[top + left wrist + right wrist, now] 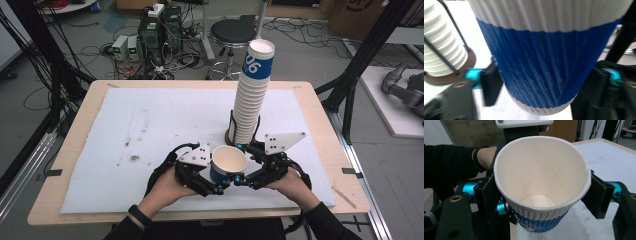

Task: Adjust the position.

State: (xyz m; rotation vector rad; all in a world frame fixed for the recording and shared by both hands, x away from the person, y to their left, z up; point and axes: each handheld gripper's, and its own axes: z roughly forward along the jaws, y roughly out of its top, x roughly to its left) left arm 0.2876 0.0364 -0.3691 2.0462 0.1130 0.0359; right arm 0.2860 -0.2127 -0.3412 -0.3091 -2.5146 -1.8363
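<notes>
We see both the left gripper [220,186] and right gripper [242,164] clamping one blue-and-white paper cup [227,164] near the table's [320,112] front edge, just before the tall cup stack [252,95]. A white foam sheet [150,125] covers the wooden table; beyond it stand a black stool [232,35] and tangled cables [100,52] on grey floor.

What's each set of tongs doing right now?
Left tongs: shut on the paper cup.
Right tongs: shut on the same paper cup, near its rim.

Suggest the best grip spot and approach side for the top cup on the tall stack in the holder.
Grip the top blue-and-white ribbed paper cup on its ribbed wall just below the rolled rim, jaws either side, probably coming level from the person's side. The tall stack of white paper cups leans right at the top, and the black wire holder guards only its base, so lift along the lean.
</notes>
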